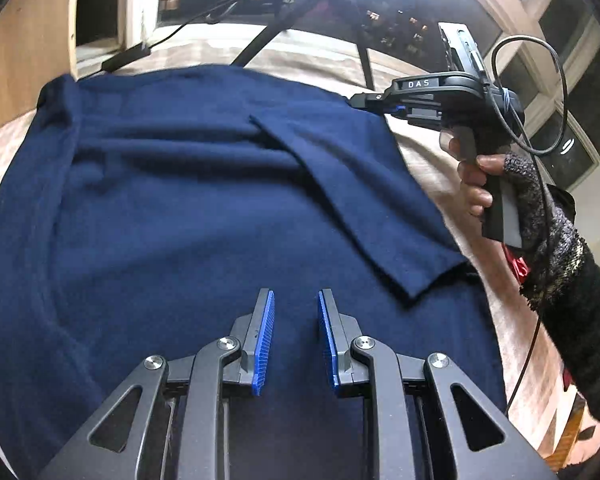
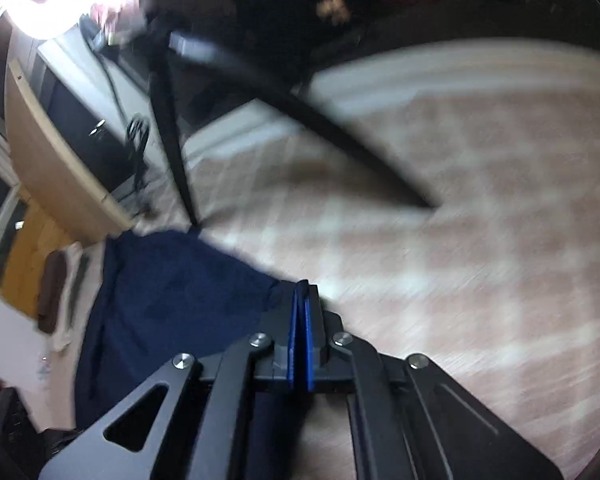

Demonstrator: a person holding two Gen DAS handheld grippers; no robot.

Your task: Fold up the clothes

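pale checked bed (image 1: 440, 168) under a dark window, with a navy garment (image 1: 180, 208) spread across it

left wrist view: the left gripper (image 1: 296, 300) hovers over the garment's middle, jaws narrowly apart and holding nothing; one sleeve (image 1: 352, 204) is already laid in across the body, and the right gripper (image 1: 358, 101) sits at the garment's far right edge, held by a hand (image 1: 480, 184) in a knitted sleeve. right wrist view, blurred: the right gripper's jaws are closed at the garment's edge; cloth between the pads i cannot confirm. judged: early, body folds remain.
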